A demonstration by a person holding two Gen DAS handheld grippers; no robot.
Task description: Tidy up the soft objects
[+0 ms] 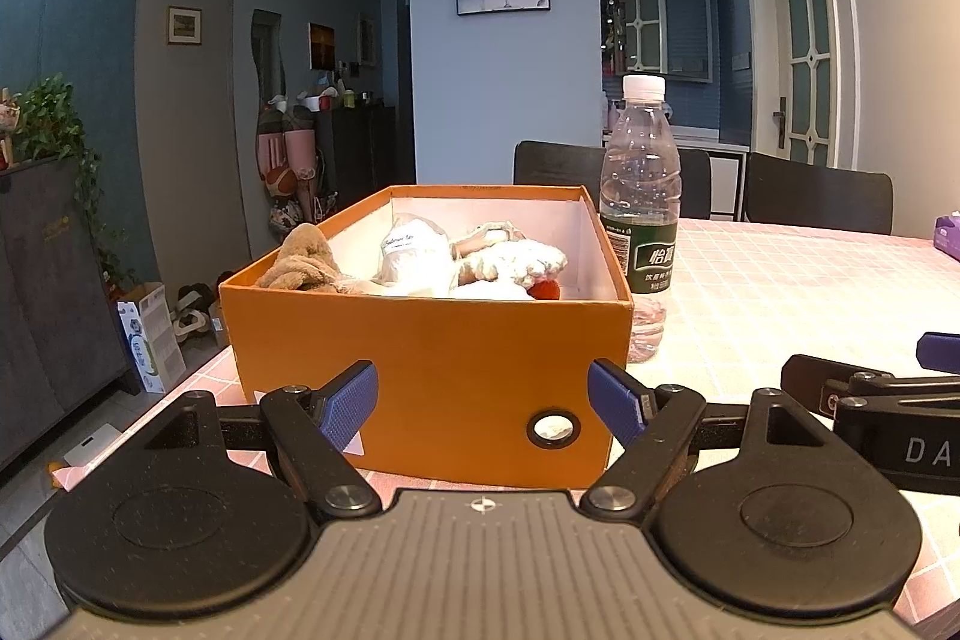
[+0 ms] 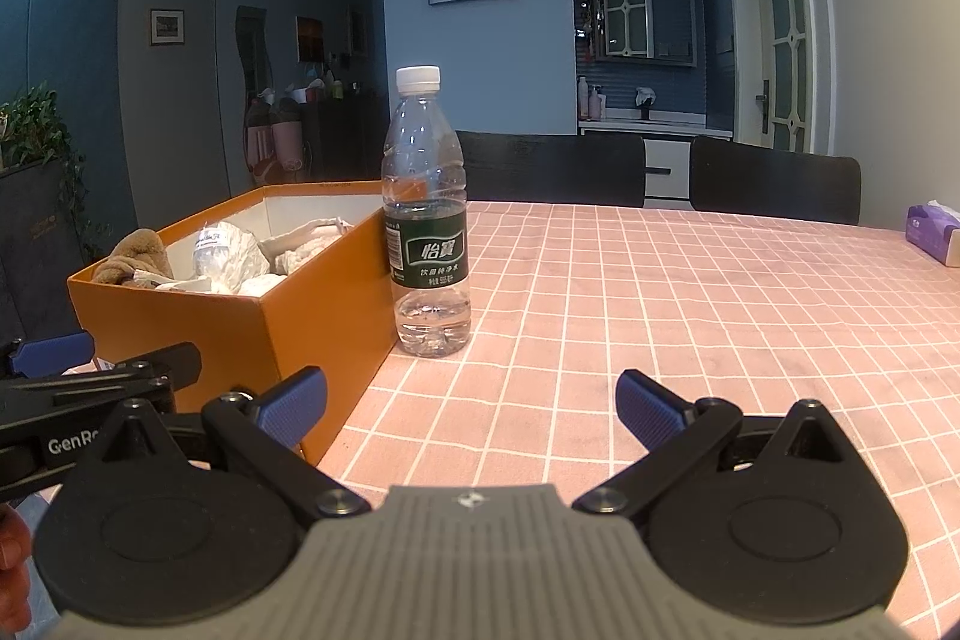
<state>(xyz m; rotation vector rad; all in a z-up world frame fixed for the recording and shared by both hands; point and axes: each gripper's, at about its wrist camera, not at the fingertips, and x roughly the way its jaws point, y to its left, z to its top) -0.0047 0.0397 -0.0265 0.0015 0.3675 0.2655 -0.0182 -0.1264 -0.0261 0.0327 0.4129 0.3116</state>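
An orange cardboard box (image 1: pixel 432 370) stands on the pink checked table and also shows in the right wrist view (image 2: pixel 240 322). It holds several soft things: a brown plush (image 1: pixel 303 262), a white bundle (image 1: pixel 414 250) and a cream plush with a red part (image 1: pixel 516 265). The brown plush (image 2: pixel 135 256) shows in the right wrist view too. My left gripper (image 1: pixel 483 406) is open and empty, just in front of the box's near wall. My right gripper (image 2: pixel 471 403) is open and empty over the tablecloth, right of the box.
A water bottle (image 2: pixel 427 220) with a green label stands against the box's right side, also in the left wrist view (image 1: pixel 641 220). A purple tissue pack (image 2: pixel 933 235) lies at the far right. Two dark chairs (image 2: pixel 774 181) stand behind the table. The table edge (image 1: pixel 180 388) is at left.
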